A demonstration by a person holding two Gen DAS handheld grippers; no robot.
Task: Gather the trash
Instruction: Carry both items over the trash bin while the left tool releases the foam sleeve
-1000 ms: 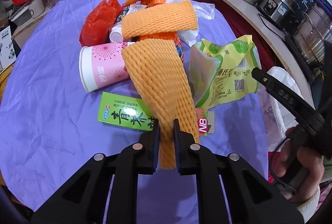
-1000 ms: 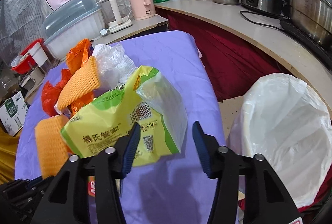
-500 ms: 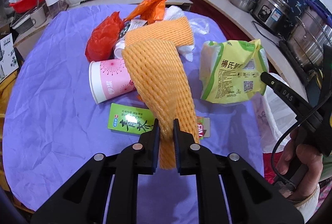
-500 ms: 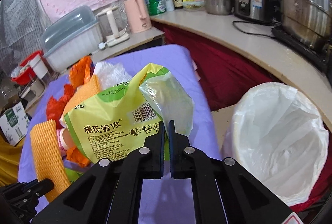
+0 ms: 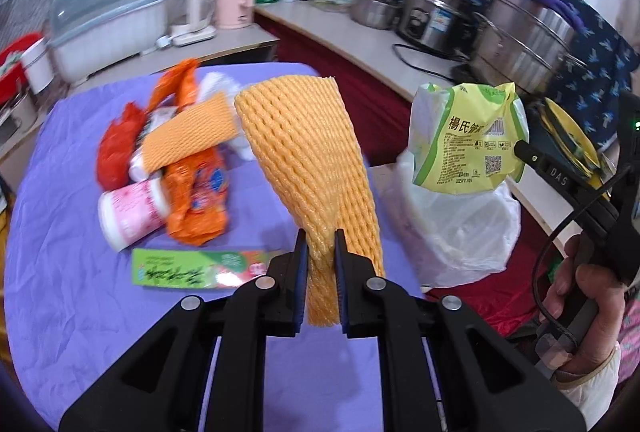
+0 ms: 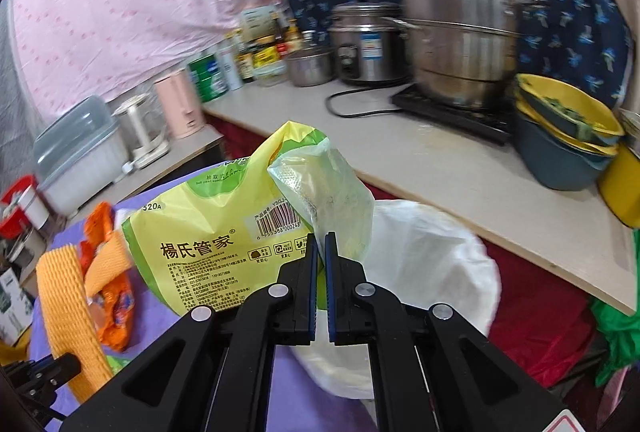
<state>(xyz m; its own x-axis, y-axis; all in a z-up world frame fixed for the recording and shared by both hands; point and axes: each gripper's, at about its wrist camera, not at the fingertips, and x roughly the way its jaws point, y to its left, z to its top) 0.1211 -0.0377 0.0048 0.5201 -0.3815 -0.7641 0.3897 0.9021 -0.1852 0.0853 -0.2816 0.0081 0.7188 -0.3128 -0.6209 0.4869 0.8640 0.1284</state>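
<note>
Both tools have lifted: foam net [image 5: 316,167] up, yellow-green bag [image 6: 224,244] over bin [image 6: 424,272].

The yellow-green bag [image 6: 208,252] carries the large brown characters 楊氏管家 with a small ® after them. Near its upper left corner stands "520A". A white barcode patch on the bag shows digits that read roughly 6 955368 000248, with "YSGJ" printed just above it; the fine print below the brand name is too small to read. From the left camera the same bag [image 5: 468,139] shows 楊氏 and a QR code. The right gripper [image 5: 532,159] bears the letters "DAS" on its black finger. The green box [image 5: 192,272] on the purple cloth has writing too blurred to read.
</note>
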